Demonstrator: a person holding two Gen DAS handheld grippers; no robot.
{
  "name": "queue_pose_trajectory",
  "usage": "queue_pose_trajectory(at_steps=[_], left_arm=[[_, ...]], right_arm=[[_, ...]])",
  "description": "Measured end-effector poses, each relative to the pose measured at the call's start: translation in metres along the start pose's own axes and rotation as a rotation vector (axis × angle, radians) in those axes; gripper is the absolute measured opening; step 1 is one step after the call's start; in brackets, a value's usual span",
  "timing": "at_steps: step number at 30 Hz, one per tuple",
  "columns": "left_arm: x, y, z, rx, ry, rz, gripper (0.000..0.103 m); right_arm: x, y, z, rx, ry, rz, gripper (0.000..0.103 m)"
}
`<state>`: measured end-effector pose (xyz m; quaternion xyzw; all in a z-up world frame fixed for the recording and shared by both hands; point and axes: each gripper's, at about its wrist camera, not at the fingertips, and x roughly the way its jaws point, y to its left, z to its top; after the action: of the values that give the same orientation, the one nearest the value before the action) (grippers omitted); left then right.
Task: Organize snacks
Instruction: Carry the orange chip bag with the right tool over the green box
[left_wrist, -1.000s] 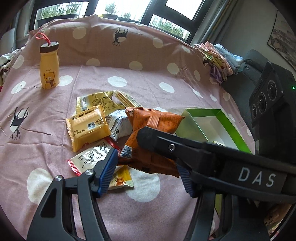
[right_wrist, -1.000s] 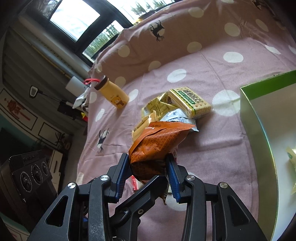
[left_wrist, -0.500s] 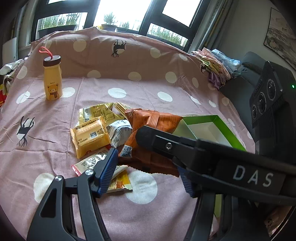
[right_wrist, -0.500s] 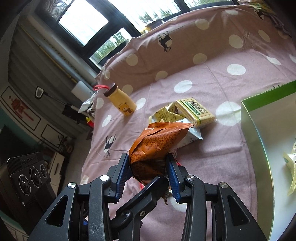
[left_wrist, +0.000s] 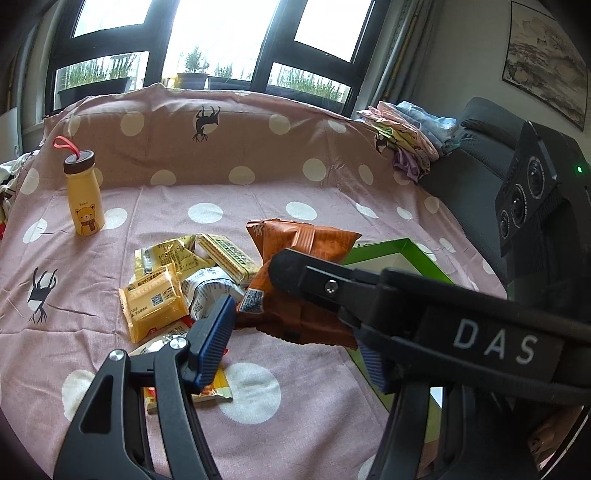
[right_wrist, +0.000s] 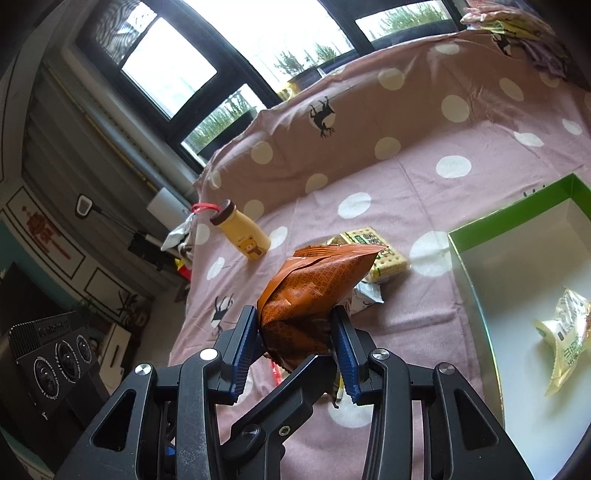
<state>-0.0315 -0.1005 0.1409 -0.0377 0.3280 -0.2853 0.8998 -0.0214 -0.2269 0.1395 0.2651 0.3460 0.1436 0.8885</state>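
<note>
My right gripper (right_wrist: 297, 343) is shut on an orange snack bag (right_wrist: 314, 288) and holds it above the pink dotted cloth. In the left wrist view the same orange snack bag (left_wrist: 306, 251) hangs from the right gripper's black finger, which crosses the frame. My left gripper (left_wrist: 293, 349) stands open just below and behind it, its blue pads (left_wrist: 214, 332) pressing on nothing. A pile of snack packets (left_wrist: 155, 299) lies on the cloth to the left. The green box (right_wrist: 517, 221) sits to the right with one pale packet (right_wrist: 565, 332) inside.
A yellow bear bottle (left_wrist: 85, 199) stands at the far left of the cloth. Folded clothes (left_wrist: 410, 147) are stacked at the back right beside a dark seat (left_wrist: 480, 155). A green-yellow cracker packet (right_wrist: 380, 254) lies beyond the bag.
Both grippers have risen together and tipped up, so more of the window shows. The orange bag has come up off the pile in the right gripper. The left jaws kept their width.
</note>
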Motion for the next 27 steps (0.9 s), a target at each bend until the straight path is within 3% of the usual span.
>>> queue_pose_trajectory(at_steps=[27], left_arm=[[0.043,-0.095,0.009,0.153,0.021,-0.143,0.062]], right_arm=[[-0.080,-0.082,0.007,0.211,-0.167,-0.078,0.043]])
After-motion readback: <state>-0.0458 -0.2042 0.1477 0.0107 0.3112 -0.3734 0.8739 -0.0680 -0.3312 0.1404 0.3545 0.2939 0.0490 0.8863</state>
